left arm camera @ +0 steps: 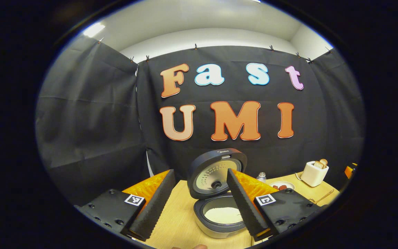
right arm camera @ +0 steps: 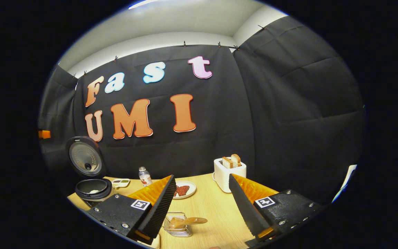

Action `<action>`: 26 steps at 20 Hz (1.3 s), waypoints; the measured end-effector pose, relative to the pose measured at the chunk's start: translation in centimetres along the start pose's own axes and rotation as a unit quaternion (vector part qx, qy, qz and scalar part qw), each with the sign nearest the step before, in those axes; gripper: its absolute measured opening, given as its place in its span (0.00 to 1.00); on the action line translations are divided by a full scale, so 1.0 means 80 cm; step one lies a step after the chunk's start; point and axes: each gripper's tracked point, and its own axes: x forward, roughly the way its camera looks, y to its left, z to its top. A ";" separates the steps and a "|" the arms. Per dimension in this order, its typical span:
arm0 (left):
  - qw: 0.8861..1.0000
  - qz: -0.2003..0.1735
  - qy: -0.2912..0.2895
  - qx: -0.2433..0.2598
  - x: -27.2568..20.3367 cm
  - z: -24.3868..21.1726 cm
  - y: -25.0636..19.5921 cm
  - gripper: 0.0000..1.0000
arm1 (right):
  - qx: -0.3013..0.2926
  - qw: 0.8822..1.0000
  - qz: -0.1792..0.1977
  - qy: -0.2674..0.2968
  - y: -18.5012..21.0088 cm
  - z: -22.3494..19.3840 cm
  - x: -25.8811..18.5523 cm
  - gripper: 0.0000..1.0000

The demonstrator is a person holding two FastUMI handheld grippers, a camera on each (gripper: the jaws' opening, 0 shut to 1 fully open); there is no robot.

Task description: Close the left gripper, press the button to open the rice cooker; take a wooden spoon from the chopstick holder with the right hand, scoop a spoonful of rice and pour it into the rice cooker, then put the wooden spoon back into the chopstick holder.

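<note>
Left gripper view: the left gripper point(left arm camera: 199, 200) hangs over the wooden table point(left arm camera: 174, 221) with its jaws spread wide and nothing between them. Just beyond, at 12 o'clock from the fingertips, the rice cooker point(left arm camera: 219, 214) stands with its lid point(left arm camera: 216, 173) swung upright and white rice lying in the inner pot. Farther off at 2 o'clock are a small bottle point(left arm camera: 261, 177), a plate point(left arm camera: 282, 186) and a toaster point(left arm camera: 313, 173) holding bread

Right gripper view: the right gripper point(right arm camera: 202, 207) also has its jaws spread and empty. Close below them at 6 o'clock the wooden spoon point(right arm camera: 188, 220) rests in the wire chopstick holder point(right arm camera: 177, 229). The open cooker sits far off at 9 o'clock

Judging by this, the lid-opening is done, and the spoon looks returned, so the task seems finished or nearly so

The pot's rice is clear from the left gripper view; the spoon and holder from the right
</note>
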 end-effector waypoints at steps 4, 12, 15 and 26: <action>0.999 0.018 -0.031 -0.010 -0.004 0.018 0.018 1.00 | 0.064 0.997 0.001 0.031 -0.001 -0.064 0.020 0.95; 0.999 0.027 -0.030 -0.029 -0.019 0.025 0.057 0.99 | 0.146 0.982 -0.015 0.119 0.005 -0.174 0.053 0.95; 0.998 0.043 -0.035 -0.016 -0.020 0.021 0.068 0.99 | 0.183 0.976 -0.001 0.120 0.022 -0.169 0.055 0.76; 1.000 0.007 -0.005 -0.030 -0.009 -0.009 0.047 1.00 | 0.223 0.964 0.053 0.135 0.094 -0.144 0.076 0.22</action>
